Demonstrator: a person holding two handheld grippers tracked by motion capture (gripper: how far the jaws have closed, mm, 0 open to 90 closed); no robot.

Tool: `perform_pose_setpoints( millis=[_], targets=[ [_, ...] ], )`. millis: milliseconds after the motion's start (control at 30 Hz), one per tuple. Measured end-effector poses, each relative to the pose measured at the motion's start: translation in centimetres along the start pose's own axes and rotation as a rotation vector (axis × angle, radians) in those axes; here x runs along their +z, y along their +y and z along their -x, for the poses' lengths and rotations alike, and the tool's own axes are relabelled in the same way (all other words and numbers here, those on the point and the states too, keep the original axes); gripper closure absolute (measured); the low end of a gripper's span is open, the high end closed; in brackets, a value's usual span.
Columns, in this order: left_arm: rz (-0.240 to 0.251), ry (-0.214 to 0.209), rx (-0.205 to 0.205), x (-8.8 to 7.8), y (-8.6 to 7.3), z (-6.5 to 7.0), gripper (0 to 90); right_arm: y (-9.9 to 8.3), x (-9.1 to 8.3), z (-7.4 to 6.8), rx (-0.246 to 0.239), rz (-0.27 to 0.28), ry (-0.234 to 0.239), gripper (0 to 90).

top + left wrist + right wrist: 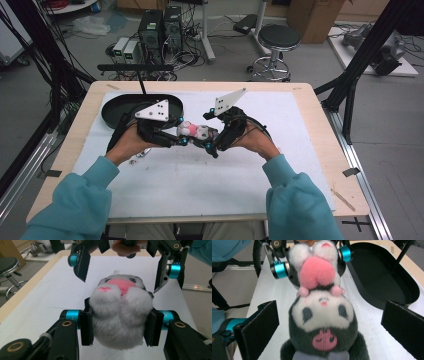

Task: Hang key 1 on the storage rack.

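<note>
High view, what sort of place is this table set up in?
Most likely a robotics lab or workshop: desktop computer towers with tangled cables on the floor, a black frame strut around the table, and a round stool.

A lab: computer towers (161, 29), tangled cables (192, 47) and a stool (278, 40) crowd the floor behind a framed bench (310, 125).

Even, bright overhead light (soft shadows); close plush slightly blurred.

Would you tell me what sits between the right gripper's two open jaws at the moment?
The plush toy's dark-hooded head sits between them, with a gap at each side, as the right gripper view shows; the left gripper clamps its white lower end.
</note>
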State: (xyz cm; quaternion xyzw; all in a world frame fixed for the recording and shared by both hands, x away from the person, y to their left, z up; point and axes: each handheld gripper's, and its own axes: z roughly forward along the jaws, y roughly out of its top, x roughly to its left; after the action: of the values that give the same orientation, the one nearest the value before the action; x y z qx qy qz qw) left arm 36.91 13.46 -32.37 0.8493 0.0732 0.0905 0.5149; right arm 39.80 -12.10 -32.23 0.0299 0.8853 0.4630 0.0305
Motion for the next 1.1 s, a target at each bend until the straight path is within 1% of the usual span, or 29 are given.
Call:
perform_pose_setpoints(
  millis=[33, 67, 100, 133, 233, 267, 300, 333, 367, 400, 467, 500, 533, 567, 600, 633, 667, 700, 733, 767, 800, 833, 900, 967, 1000, 1033, 1067, 1100],
  targets=[
    [-0.002, 0.006, -0.006, -0.1, 0.0, -0.1, 52.1, 0.0, -0.2, 0.0, 0.001, -0.002, -0.018, 0.6],
    [-0.004, 0.01, -0.009, -0.2, 0.0, -0.1, 52.1, 0.0, -0.2, 0.0, 0.001, -0.002, -0.018, 0.6],
    [0.002, 0.013, -0.019, -0.3, -0.1, -0.1, 52.1, 0.0, -0.5, 0.0, 0.004, 0.011, -0.022, 0.6],
    [0.003, 0.016, -0.017, -0.3, -0.1, -0.2, 52.1, 0.0, -0.5, 0.0, 0.004, 0.011, -0.022, 0.6],
    [0.018, 0.032, -0.024, -0.7, 0.0, -0.3, 52.0, -0.2, -1.2, 0.0, 0.015, 0.026, -0.051, 0.6],
    [0.02, 0.038, -0.029, -0.8, 0.0, -0.4, 52.0, -0.2, -1.2, 0.0, 0.015, 0.026, -0.051, 0.6],
    [0.023, 0.045, -0.037, -0.9, 0.0, -0.5, 51.9, -0.4, -1.6, -0.1, 0.021, 0.041, -0.076, 0.6],
    [0.02, 0.051, -0.037, -1.1, -0.1, -0.6, 51.9, -0.6, -1.8, -0.3, 0.032, 0.053, -0.086, 0.6],
    [0.022, 0.059, -0.04, -1.2, -0.1, -0.7, 51.9, -0.6, -1.8, -0.3, 0.032, 0.053, -0.086, 0.6],
    [0.02, 0.073, -0.045, -1.3, -0.1, -0.7, 51.9, -1.2, -2.4, -0.5, 0.041, 0.077, -0.116, 0.6],
    [0.021, 0.092, -0.048, -1.8, -0.1, -1.0, 51.9, -1.4, -2.6, -0.6, 0.048, 0.082, -0.122, 0.6],
    [0.023, 0.102, -0.05, -2.1, 0.0, -1.1, 51.9, -2.2, -3.4, -0.8, 0.061, 0.098, -0.16, 0.6],
    [0.027, 0.112, -0.055, -2.3, 0.0, -1.1, 51.9, -2.5, -3.7, -0.9, 0.067, 0.105, -0.179, 0.6],
    [0.024, 0.129, -0.063, -2.6, 0.1, -1.3, 51.9, -2.9, -4.2, -1.1, 0.077, 0.119, -0.195, 0.6],
    [0.02, 0.147, -0.075, -3.0, 0.2, -1.4, 51.9, -2.9, -4.2, -1.1, 0.077, 0.119, -0.195, 0.6],
    [0.023, 0.168, -0.09, -3.4, 0.2, -1.6, 51.9, -3.9, -5.1, -1.6, 0.113, 0.146, -0.233, 0.6],
    [0.028, 0.179, -0.095, -3.7, 0.1, -1.9, 51.9, -4.3, -5.5, -1.9, 0.118, 0.15, -0.255, 0.6],
    [0.029, 0.188, -0.099, -4.0, 0.1, -2.0, 52.0, -4.6, -5.8, -2.2, 0.127, 0.147, -0.267, 0.6],
    [0.036, 0.207, -0.118, -4.3, 0.0, -2.3, 52.0, -4.6, -5.8, -2.2, 0.127, 0.147, -0.267, 0.6],
    [0.035, 0.219, -0.126, -4.5, 0.0, -2.4, 51.9, -5.2, -6.3, -2.6, 0.123, 0.155, -0.299, 0.6],
    [0.038, 0.238, -0.133, -4.9, -0.1, -2.6, 52.0, -5.5, -6.6, -2.8, 0.123, 0.162, -0.317, 0.6],
    [0.039, 0.255, -0.141, -5.2, -0.2, -2.8, 51.9, -6.2, -7.1, -3.2, 0.134, 0.184, -0.343, 0.6],
    [0.043, 0.286, -0.153, -5.8, -0.4, -3.1, 51.9, -7.4, -7.9, -3.8, 0.157, 0.211, -0.382, 0.6],
    [0.041, 0.318, -0.163, -6.4, -0.6, -3.3, 51.9, -8.6, -8.6, -4.3, 0.191, 0.226, -0.415, 0.6],
    [0.043, 0.331, -0.171, -6.7, -0.6, -3.4, 51.9, -9.7, -9.2, -4.7, 0.219, 0.261, -0.445, 0.6],
    [0.044, 0.345, -0.179, -6.9, -0.7, -3.6, 51.9, -9.7, -9.2, -4.7, 0.219, 0.261, -0.445, 0.6],
    [0.042, 0.358, -0.183, -7.2, -0.7, -3.7, 51.9, -10.3, -9.5, -4.8, 0.225, 0.273, -0.456, 0.6],
    [0.042, 0.37, -0.188, -7.5, -0.8, -3.8, 51.9, -10.8, -9.7, -5.0, 0.232, 0.285, -0.477, 0.6]
  ],
)
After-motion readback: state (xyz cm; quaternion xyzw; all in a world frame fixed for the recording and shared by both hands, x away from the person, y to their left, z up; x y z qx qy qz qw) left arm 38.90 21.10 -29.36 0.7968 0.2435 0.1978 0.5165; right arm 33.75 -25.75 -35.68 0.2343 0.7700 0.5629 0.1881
